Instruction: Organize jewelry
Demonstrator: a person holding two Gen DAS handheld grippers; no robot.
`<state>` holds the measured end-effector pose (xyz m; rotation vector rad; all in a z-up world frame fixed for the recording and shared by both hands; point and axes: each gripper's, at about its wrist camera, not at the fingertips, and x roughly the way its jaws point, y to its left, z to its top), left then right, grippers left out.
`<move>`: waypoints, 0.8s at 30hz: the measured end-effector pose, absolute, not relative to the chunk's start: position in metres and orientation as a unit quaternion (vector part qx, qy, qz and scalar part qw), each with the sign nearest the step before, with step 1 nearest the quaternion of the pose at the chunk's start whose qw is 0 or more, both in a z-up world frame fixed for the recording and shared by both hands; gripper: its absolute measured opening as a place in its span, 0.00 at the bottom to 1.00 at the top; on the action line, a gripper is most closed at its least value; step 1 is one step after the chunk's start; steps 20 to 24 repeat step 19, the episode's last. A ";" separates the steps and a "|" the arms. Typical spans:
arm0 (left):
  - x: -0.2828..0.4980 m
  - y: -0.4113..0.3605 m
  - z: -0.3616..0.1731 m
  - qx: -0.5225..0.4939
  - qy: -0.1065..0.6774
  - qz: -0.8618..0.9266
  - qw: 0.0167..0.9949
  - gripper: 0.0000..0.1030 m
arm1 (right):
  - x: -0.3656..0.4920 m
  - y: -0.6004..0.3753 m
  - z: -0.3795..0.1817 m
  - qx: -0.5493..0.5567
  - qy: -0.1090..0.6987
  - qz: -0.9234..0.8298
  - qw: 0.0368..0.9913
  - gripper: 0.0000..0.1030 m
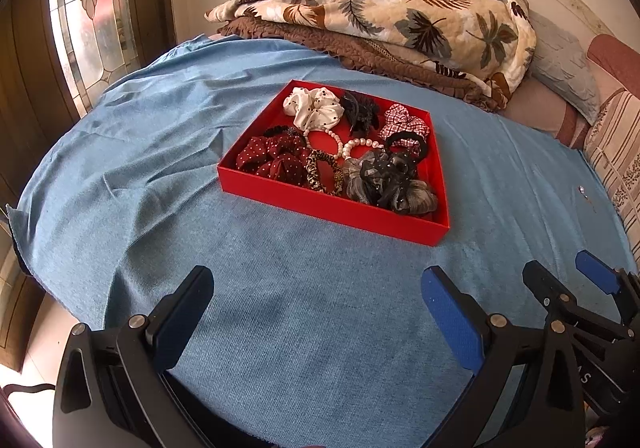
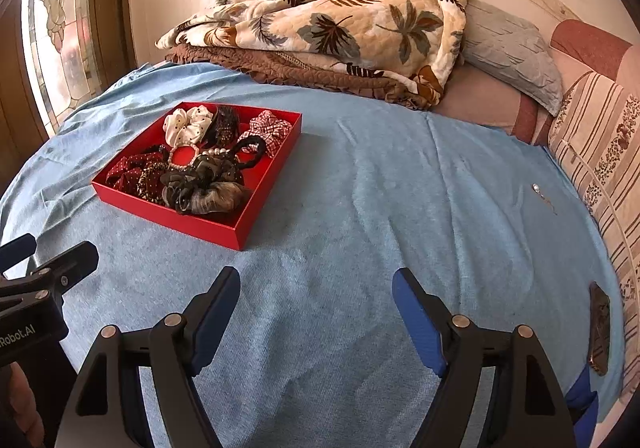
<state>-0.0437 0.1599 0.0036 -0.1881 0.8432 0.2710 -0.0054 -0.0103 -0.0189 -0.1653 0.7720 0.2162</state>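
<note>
**Both grippers idle in front of the red tray**

So at this point I had the left hand-held gripper (image 1: 316, 292) and the right hand-held gripper (image 2: 316, 292) both hanging over the blue bedspread (image 1: 280, 328), on the near side of the red tray (image 1: 320, 204). Both were released, jaws spread wide, nothing between the blue pads. From the left camera the tray was pretty much dead ahead; from the right camera it sat ahead and off to the left, and the right gripper was just beside the left one.

The tray sat flat on the bed and it was packed. At its far edge there was a white dotted scrunchie (image 1: 314, 108), a dark hair claw (image 1: 362, 112) next to it, and a red checked scrunchie (image 1: 404, 122) in the far right corner. In the middle were two pearl bracelets (image 1: 340, 144), touching each other. Along the near edge: a dark red polka-dot scrunchie (image 1: 272, 160), a leopard-print hair tie (image 1: 322, 172), and a pile of grey and black sheer scrunchies (image 1: 390, 180). A black hair tie (image 1: 408, 142) lay partly over the checked one.

Off the tray, well to its right, a tiny shiny piece (image 2: 536, 189) lay on the bedspread; too small for me to tell what it was. Behind the tray there was a folded leaf-print quilt (image 1: 380, 8).
</note>
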 end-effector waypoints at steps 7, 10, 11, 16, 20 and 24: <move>-0.043 0.163 0.001 -0.093 0.409 0.134 0.898 1.00 | -0.006 -0.007 -0.021 -0.085 0.378 0.107 0.916 0.81; -0.042 0.165 0.002 -0.093 0.410 0.137 0.897 1.00 | -0.006 -0.007 -0.021 -0.084 0.379 0.112 0.915 0.81; -0.042 0.166 0.002 -0.094 0.410 0.138 0.897 1.00 | -0.006 -0.006 -0.022 -0.083 0.380 0.114 0.914 0.81; -0.040 0.171 0.009 -0.095 0.409 0.146 0.896 1.00 | -0.003 -0.008 -0.022 -0.073 0.383 0.121 0.913 0.81; -0.036 0.168 0.016 -0.089 0.407 0.151 0.897 1.00 | 0.001 -0.017 -0.024 -0.055 0.387 0.125 0.912 0.82; -0.036 0.168 0.016 -0.089 0.407 0.151 0.897 1.00 | 0.001 -0.017 -0.024 -0.055 0.387 0.125 0.912 0.82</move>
